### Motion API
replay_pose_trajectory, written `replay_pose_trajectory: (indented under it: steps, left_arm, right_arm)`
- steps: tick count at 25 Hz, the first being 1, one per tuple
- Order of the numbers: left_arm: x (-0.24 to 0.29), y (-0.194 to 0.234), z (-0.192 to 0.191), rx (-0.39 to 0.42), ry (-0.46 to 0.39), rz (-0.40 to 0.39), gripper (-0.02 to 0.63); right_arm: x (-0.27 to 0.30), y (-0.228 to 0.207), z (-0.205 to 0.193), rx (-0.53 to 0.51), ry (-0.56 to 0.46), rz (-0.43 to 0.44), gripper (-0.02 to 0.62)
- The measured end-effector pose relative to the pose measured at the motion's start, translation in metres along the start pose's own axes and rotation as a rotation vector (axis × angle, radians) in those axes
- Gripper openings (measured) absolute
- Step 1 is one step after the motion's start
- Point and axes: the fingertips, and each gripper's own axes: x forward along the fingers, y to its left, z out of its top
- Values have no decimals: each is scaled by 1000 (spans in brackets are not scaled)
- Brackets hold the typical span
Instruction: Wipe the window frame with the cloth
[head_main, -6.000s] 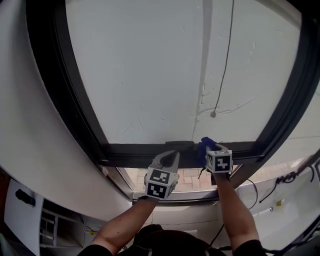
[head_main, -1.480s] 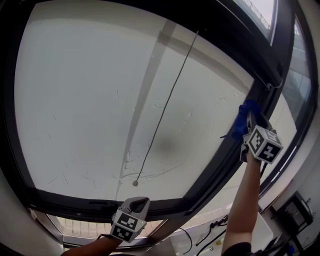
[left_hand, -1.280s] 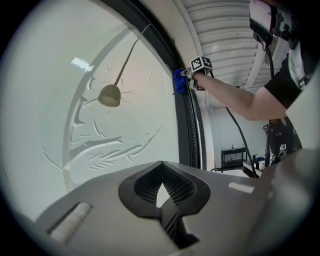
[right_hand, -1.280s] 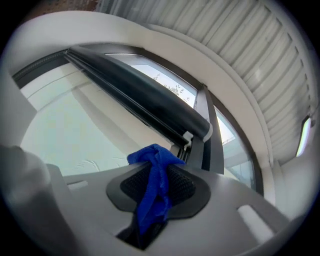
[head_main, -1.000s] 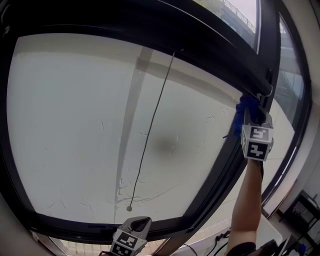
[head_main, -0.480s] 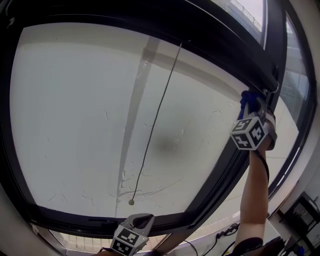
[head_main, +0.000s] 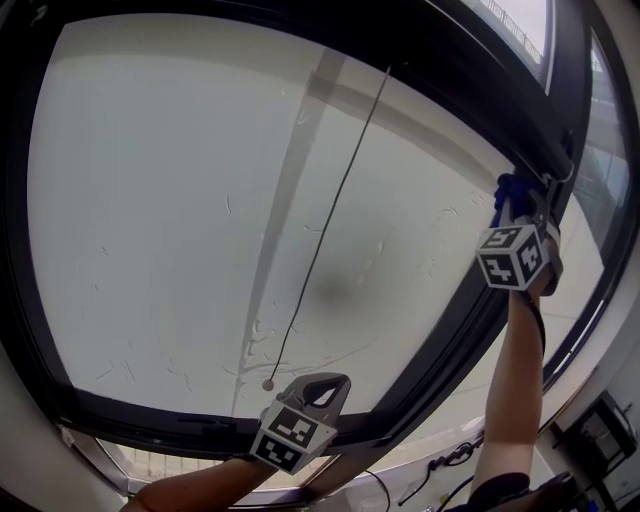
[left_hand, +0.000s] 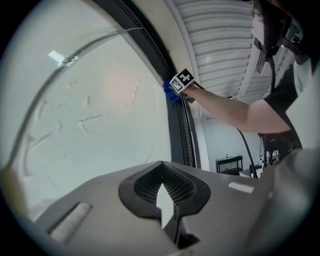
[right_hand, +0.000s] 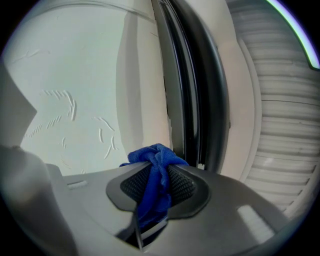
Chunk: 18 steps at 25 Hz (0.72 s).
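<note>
The left gripper (head_main: 333, 384) has risen from the bottom edge of the head view and now shows in front of the lower bar of the window frame (head_main: 450, 340). Its jaws are together with nothing between them. The right gripper (head_main: 520, 200), held high on an outstretched arm, has edged slightly along the frame's right side. Its jaws are clamped on the blue cloth (right_hand: 152, 182), whose bunched end lies against the dark frame near the upper right corner. A pull cord (head_main: 330, 220) hangs across the pale pane (head_main: 180, 200).
</note>
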Motion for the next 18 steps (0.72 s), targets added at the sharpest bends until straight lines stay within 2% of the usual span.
replay_pose_trajectory:
  steps: [8,12,14,18]
  left_arm:
    - [101,-13,128,-45,-204,-31,-8]
    - [120,-27,179,10,-272,-88,-8]
    - [126,-31,194,48,-289,-101,-8]
    - [128,-35,200,48,-286,-134,-8]
  right_arm:
    - [0,3,4,20,-39,22,100]
    - [2,2,3,11,-38,23,100]
    - [4,3,5,4,-30,31,100]
    - [-4,12,-1,-24,-15,35,100]
